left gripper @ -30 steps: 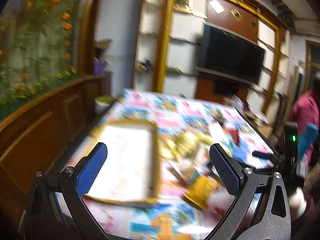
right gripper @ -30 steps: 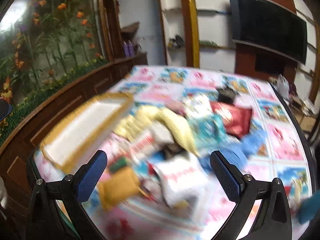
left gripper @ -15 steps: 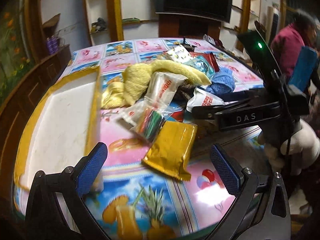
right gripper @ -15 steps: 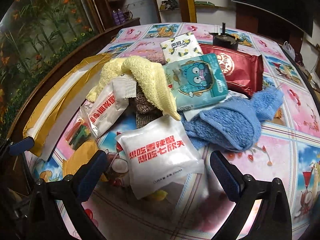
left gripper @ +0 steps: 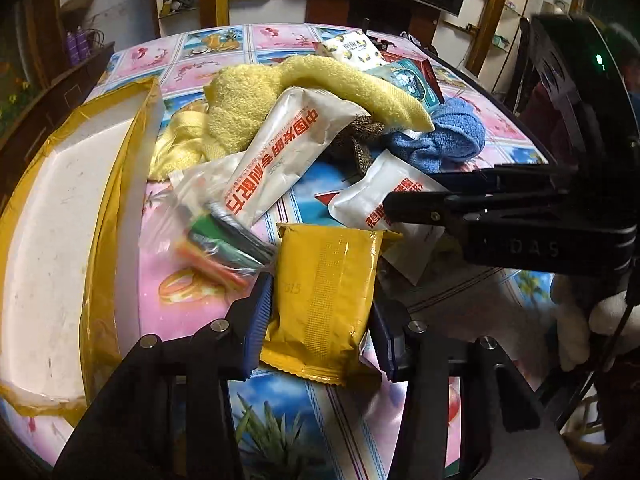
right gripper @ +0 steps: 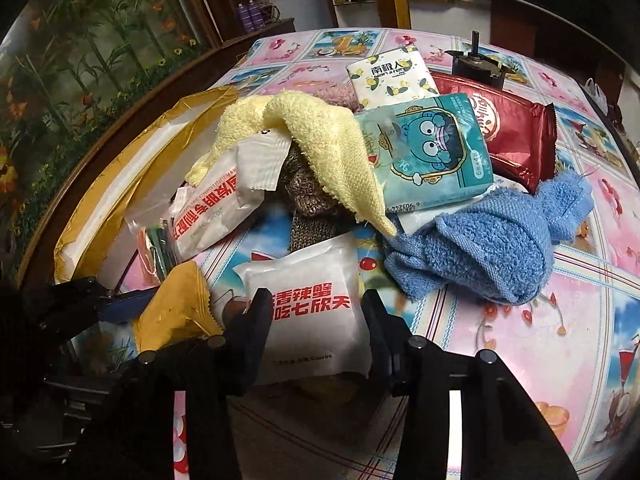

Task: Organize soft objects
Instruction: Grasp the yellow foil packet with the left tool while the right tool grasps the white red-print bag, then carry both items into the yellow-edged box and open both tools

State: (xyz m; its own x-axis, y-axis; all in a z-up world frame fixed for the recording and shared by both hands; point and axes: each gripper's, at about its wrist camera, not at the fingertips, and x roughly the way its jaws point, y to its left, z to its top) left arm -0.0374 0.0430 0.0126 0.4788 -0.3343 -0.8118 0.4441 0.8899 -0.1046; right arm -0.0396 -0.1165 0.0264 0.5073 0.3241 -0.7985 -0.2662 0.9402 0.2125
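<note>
A heap of soft things lies on the patterned table. My left gripper (left gripper: pixel 320 320) is shut on a yellow foil packet (left gripper: pixel 324 300), its blue pads (left gripper: pixel 258 320) pressing both sides. My right gripper (right gripper: pixel 316 320) is shut on a white packet with red lettering (right gripper: pixel 308 312); it also shows in the left wrist view (left gripper: pixel 384 204). Behind lie a yellow towel (right gripper: pixel 320 140), a blue towel (right gripper: pixel 480 248), a long white packet (left gripper: pixel 288 152), a teal tissue pack (right gripper: pixel 428 156) and a brown knitted piece (right gripper: pixel 308 196).
A white foam tray (left gripper: pixel 60 220) edged with yellow tape lies at the left of the heap. A clear bag of coloured items (left gripper: pixel 212 236), a dark red packet (right gripper: pixel 516 136) and a white tissue pack (right gripper: pixel 392 76) also lie on the table (right gripper: pixel 580 300). A wooden ledge runs along the left.
Both grippers have dropped low onto the heap and closed from wide open: the left onto the yellow packet, the right onto the white packet with red lettering.
</note>
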